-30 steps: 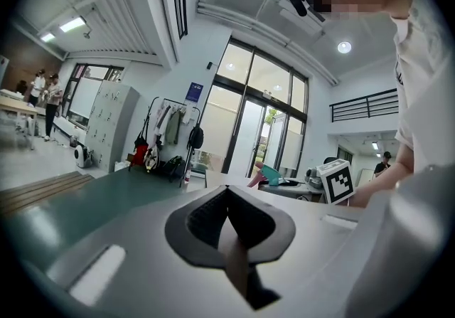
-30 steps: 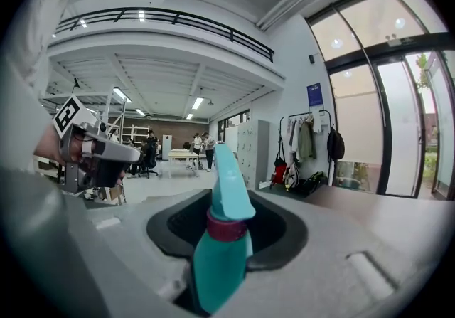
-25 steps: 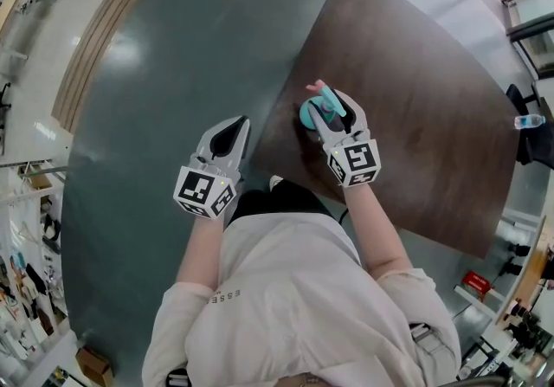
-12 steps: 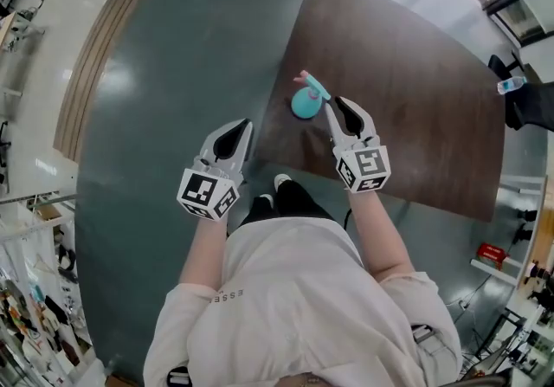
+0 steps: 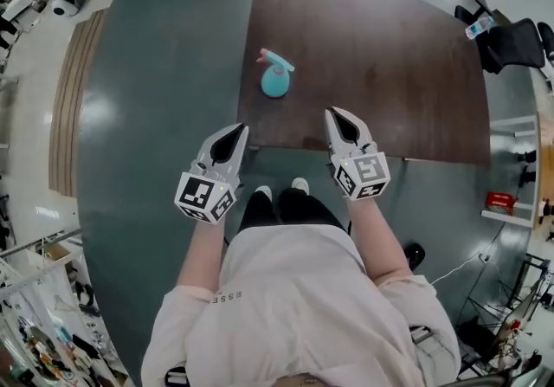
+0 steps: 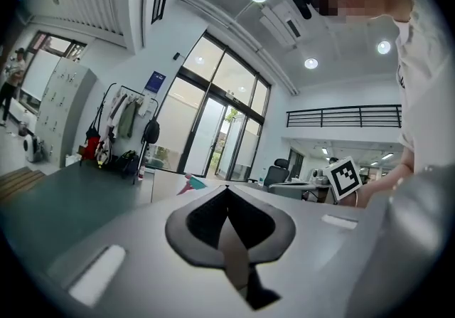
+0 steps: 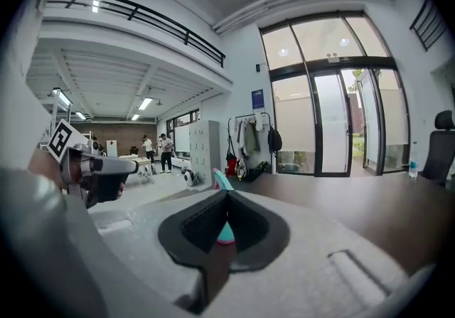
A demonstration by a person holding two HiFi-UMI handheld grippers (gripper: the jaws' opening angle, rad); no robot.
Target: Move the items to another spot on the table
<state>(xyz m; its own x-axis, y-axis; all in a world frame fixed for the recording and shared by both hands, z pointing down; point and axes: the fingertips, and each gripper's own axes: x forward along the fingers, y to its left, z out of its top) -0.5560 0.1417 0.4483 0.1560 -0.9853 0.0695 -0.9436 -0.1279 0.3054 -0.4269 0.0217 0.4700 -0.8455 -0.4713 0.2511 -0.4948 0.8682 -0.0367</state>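
Presently the left gripper (image 5: 232,132) is held over the floor (image 5: 156,117), just off the worktop (image 5: 389,74) corner, its jaws pressed together on nothing. The spray bottle (image 5: 275,80) is stood upright near the worktop's left edge, apart from both grippers, and is judged already set down. The right gripper (image 5: 344,119) is held at the near edge, its jaws just closed, empty. A water bottle (image 5: 478,27) and chair (image 5: 518,43) are noted far right, well apart. Nothing is seen in the way.
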